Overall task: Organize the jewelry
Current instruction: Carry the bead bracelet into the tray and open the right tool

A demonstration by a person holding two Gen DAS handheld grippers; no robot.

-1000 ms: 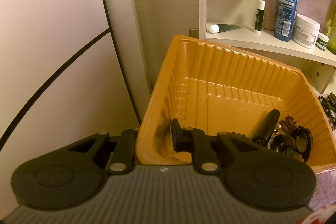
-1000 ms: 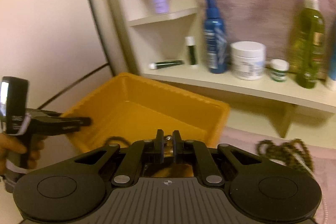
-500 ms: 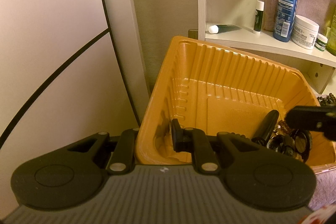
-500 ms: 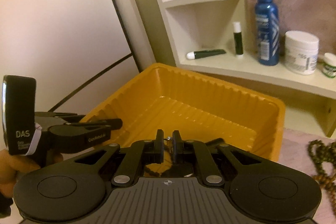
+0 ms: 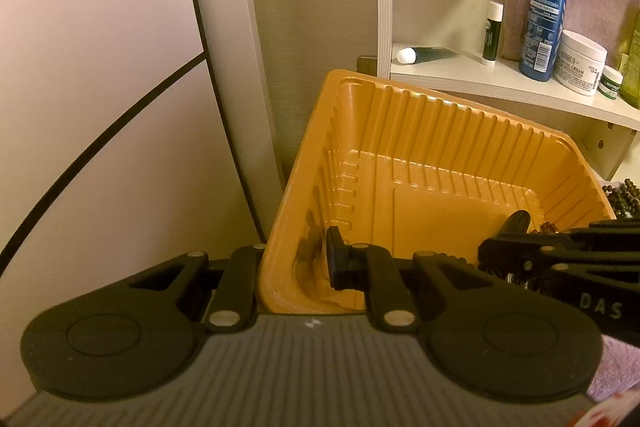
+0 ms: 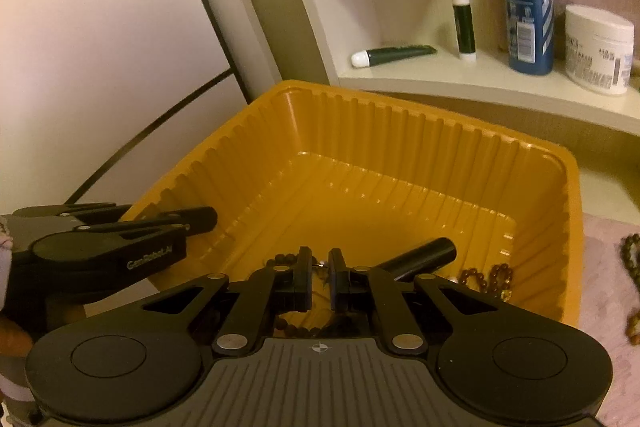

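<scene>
Beaded jewelry (image 6: 486,277) lies in the orange tray (image 6: 400,131) beside a black tube (image 6: 420,259). Right gripper (image 6: 320,277) pinches a thin jewelry piece (image 6: 321,273) above it. Left gripper (image 5: 292,267) clamps the tray's wall.

Both grippers are matte black: the left gripper (image 5: 294,267) and right gripper (image 6: 320,277) each have a ribbed grey base, two round black discs at its sides, silver rivets on the linkage arms, and white lettering on the side.
</scene>
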